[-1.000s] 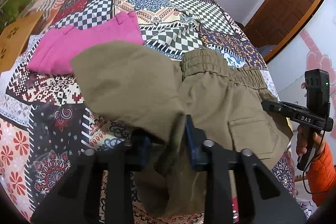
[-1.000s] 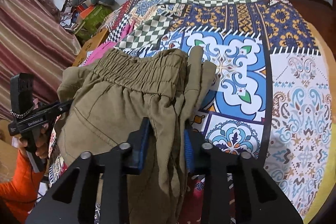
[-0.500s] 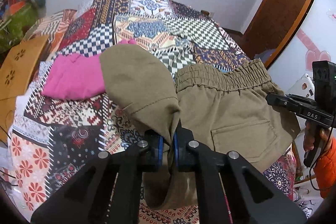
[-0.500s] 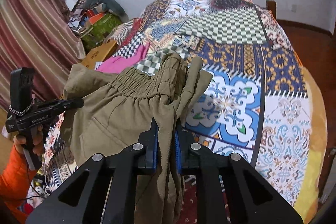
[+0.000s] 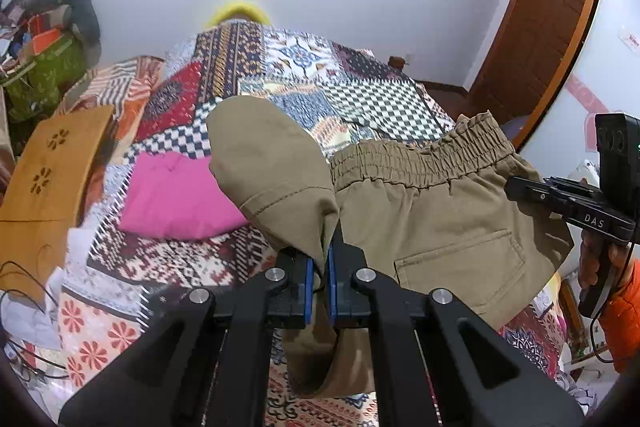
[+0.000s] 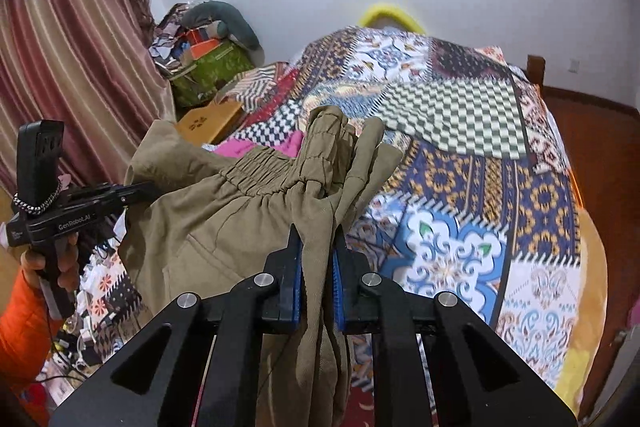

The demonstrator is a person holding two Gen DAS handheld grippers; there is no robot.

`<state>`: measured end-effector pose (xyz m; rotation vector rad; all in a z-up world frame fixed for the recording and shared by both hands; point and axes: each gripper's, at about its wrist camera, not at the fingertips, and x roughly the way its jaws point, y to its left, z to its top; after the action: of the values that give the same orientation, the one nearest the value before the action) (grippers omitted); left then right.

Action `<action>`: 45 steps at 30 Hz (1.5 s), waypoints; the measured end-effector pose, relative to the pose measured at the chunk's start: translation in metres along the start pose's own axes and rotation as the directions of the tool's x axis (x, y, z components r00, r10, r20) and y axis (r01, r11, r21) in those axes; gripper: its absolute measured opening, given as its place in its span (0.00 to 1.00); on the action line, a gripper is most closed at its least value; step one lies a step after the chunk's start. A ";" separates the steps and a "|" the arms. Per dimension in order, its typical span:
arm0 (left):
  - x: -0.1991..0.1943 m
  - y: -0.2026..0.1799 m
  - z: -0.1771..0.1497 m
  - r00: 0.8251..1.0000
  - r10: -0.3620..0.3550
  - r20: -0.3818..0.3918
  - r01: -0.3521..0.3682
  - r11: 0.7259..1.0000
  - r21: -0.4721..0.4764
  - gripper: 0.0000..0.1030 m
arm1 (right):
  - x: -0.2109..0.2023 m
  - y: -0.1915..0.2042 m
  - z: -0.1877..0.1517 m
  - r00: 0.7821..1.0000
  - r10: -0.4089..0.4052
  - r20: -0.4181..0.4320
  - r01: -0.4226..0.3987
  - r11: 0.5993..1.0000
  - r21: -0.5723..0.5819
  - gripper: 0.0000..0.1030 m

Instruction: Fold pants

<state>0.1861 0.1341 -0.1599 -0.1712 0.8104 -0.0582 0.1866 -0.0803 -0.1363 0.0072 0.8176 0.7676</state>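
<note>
Khaki pants (image 5: 432, 211) with an elastic waistband hang in the air above the patchwork bed, held at both sides. My left gripper (image 5: 318, 267) is shut on a bunched fold of the khaki cloth. My right gripper (image 6: 316, 267) is shut on the other side of the pants (image 6: 240, 219), near the gathered waistband. The right gripper's body also shows in the left wrist view (image 5: 576, 207), and the left one in the right wrist view (image 6: 60, 215). The lower part of the pants drops below both grippers, out of sight.
A patchwork bedspread (image 5: 360, 95) (image 6: 460, 155) covers the bed. A folded pink garment (image 5: 176, 195) lies on its left part. A wooden board (image 5: 52, 171) and piled bags (image 5: 44, 67) stand left of the bed. A curtain (image 6: 72, 59) hangs at the left, a wooden door (image 5: 552, 27) at the right.
Both grippers closed on the khaki cloth and rose, lifting the pants off the bed. Both views tilted up, showing more wall.
</note>
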 end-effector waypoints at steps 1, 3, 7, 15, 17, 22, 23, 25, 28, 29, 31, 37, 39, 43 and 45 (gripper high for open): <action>-0.003 0.003 0.003 1.000 0.005 0.009 -0.005 1.000 -0.002 0.05 | 0.001 0.003 0.004 1.000 0.001 0.003 -0.001 1.000 -0.008 0.10; -0.006 0.008 0.008 1.000 0.012 0.020 -0.012 1.000 -0.008 0.05 | 0.004 0.007 0.011 1.000 0.004 0.012 -0.003 1.000 -0.022 0.10; -0.012 0.023 0.020 0.998 0.035 0.045 -0.034 0.999 -0.024 0.05 | 0.011 0.017 0.026 0.999 0.013 0.033 -0.011 0.999 -0.052 0.10; -0.013 0.064 0.042 0.994 0.085 0.065 -0.080 0.994 -0.069 0.05 | 0.037 0.042 0.061 0.997 0.037 0.061 -0.030 0.993 -0.113 0.10; -0.010 0.078 0.048 0.993 0.099 0.063 -0.094 0.992 -0.082 0.05 | 0.047 0.046 0.068 0.997 0.047 0.062 -0.039 0.992 -0.118 0.10; 0.000 0.104 0.058 0.989 0.141 0.051 -0.136 0.987 -0.090 0.05 | 0.074 0.052 0.081 0.997 0.062 0.051 -0.055 0.990 -0.132 0.10; 0.004 0.109 0.060 0.988 0.145 0.049 -0.140 0.986 -0.091 0.05 | 0.079 0.054 0.083 0.997 0.064 0.049 -0.057 0.989 -0.133 0.10; 0.010 0.119 0.063 0.987 0.156 0.043 -0.151 0.984 -0.096 0.05 | 0.090 0.055 0.087 0.997 0.068 0.043 -0.062 0.989 -0.134 0.10; 0.023 0.134 0.069 0.986 0.164 0.031 -0.161 0.982 -0.099 0.05 | 0.109 0.057 0.094 0.997 0.067 0.037 -0.062 0.989 -0.135 0.10; 0.026 0.137 0.070 0.986 0.167 0.028 -0.163 0.982 -0.097 0.05 | 0.115 0.057 0.096 0.997 0.066 0.035 -0.061 0.989 -0.135 0.10; 0.036 0.146 0.074 0.984 0.177 0.022 -0.175 0.980 -0.091 0.05 | 0.127 0.056 0.100 0.997 0.067 0.032 -0.062 0.990 -0.129 0.10; 0.069 0.174 0.081 0.982 0.191 -0.005 -0.191 0.977 -0.096 0.05 | 0.161 0.054 0.108 0.998 0.056 0.022 -0.052 0.990 -0.135 0.10; 0.080 0.182 0.080 0.981 0.193 -0.016 -0.193 0.976 -0.101 0.05 | 0.174 0.051 0.108 0.998 0.054 0.012 -0.052 0.990 -0.132 0.10; 0.111 0.201 0.071 0.976 0.209 -0.062 -0.215 0.970 -0.114 0.05 | 0.200 0.044 0.104 0.998 0.050 -0.024 -0.052 0.992 -0.113 0.10; 0.129 0.213 0.062 0.971 0.217 -0.105 -0.229 0.965 -0.129 0.05 | 0.213 0.042 0.098 0.998 0.040 -0.055 -0.046 0.993 -0.110 0.10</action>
<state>0.3171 0.3370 -0.2475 -0.2105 0.9199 0.2058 0.3184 0.1095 -0.1954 -0.0962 0.8259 0.8559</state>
